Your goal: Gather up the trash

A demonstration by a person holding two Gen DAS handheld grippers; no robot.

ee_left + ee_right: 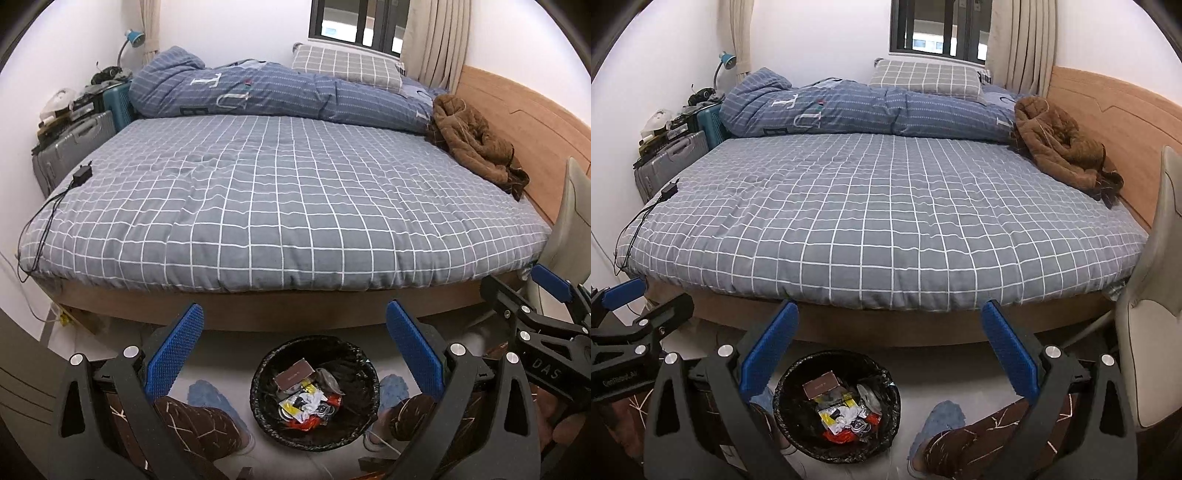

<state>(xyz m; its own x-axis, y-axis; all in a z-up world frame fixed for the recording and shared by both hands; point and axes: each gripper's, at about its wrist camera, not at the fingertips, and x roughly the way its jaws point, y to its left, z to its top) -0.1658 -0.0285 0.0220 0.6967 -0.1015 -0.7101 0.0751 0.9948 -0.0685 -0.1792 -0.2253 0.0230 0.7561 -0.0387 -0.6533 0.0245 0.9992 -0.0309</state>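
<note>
We look across a wide bed (280, 206) covered in a grey sheet with a white grid, set in a white-walled bedroom with a dark-framed window (356, 22) and pale curtains (436, 40) at the far side. A blue quilt (266, 92) is bunched along the far edge with a checked pillow (345, 68) on it, and a brown jacket (476, 144) lies crumpled against the wooden headboard (517, 114). A black charger (82, 176) with its cable rests near the bed's left edge, beside suitcases (74, 144) piled with clutter (a blue lamp stands behind them). On the pale floor just in front of the bed stands a round bin (314, 391) lined with a black bag, and the trash (306, 400) sits inside it: a brown card box, white crumpled paper, yellow and red wrappers. Our left gripper (293, 354) hangs above the bin with its blue pads spread wide and nothing between them; our right gripper (888, 358) is likewise spread and empty, the bin (836, 406) below its left finger. Patterned trouser legs and blue slippers (938, 424) flank the bin
</note>
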